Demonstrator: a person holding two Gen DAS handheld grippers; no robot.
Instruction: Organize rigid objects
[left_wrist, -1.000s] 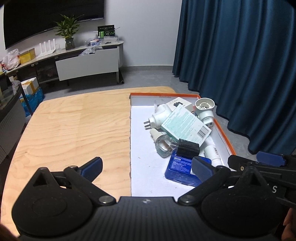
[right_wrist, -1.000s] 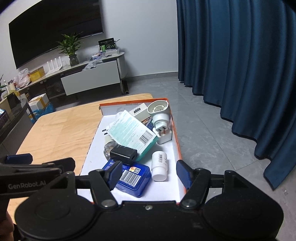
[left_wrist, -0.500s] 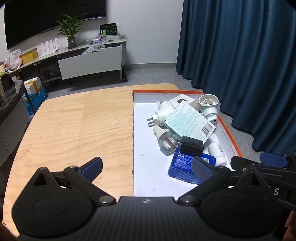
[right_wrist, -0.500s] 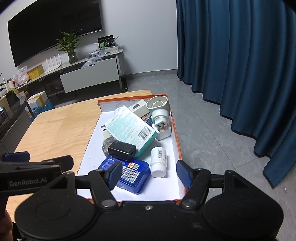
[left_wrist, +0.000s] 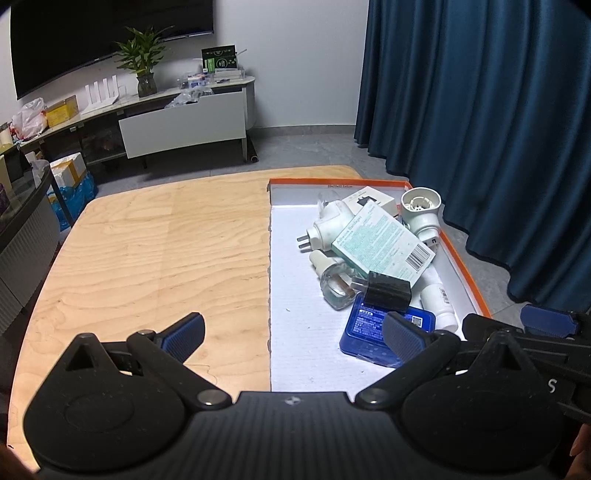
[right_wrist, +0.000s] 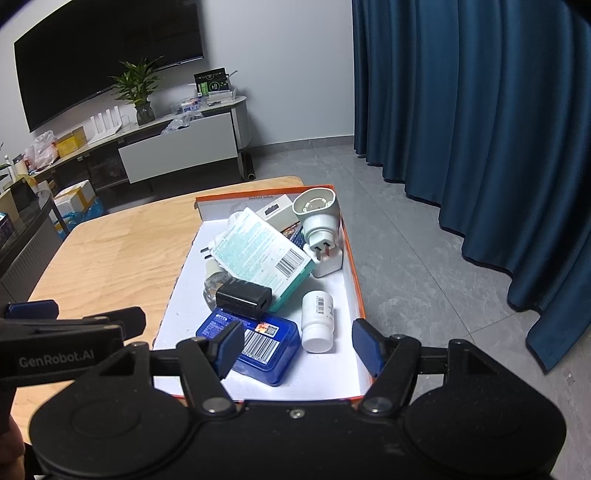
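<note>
A white tray with an orange rim (left_wrist: 295, 258) (right_wrist: 355, 280) lies on the right part of a wooden table (left_wrist: 147, 251). It holds a pile: a blue case (left_wrist: 365, 328) (right_wrist: 269, 343), a black charger (left_wrist: 388, 291) (right_wrist: 243, 297), a green-and-white bandage box (left_wrist: 384, 243) (right_wrist: 258, 254), a white pill bottle (left_wrist: 437, 299) (right_wrist: 317, 321), a round white adapter (left_wrist: 421, 210) (right_wrist: 319, 218) and a clear glass bottle (left_wrist: 334, 284). My left gripper (left_wrist: 293, 334) hovers open over the tray's near left edge. My right gripper (right_wrist: 299, 345) stands open above the blue case and pill bottle, holding nothing.
A white plug-in device (left_wrist: 328, 229) and a small white box (left_wrist: 369, 199) lie at the tray's far end. A blue curtain (right_wrist: 480, 147) hangs on the right over grey floor. A low media cabinet (left_wrist: 184, 122) with a plant stands against the back wall.
</note>
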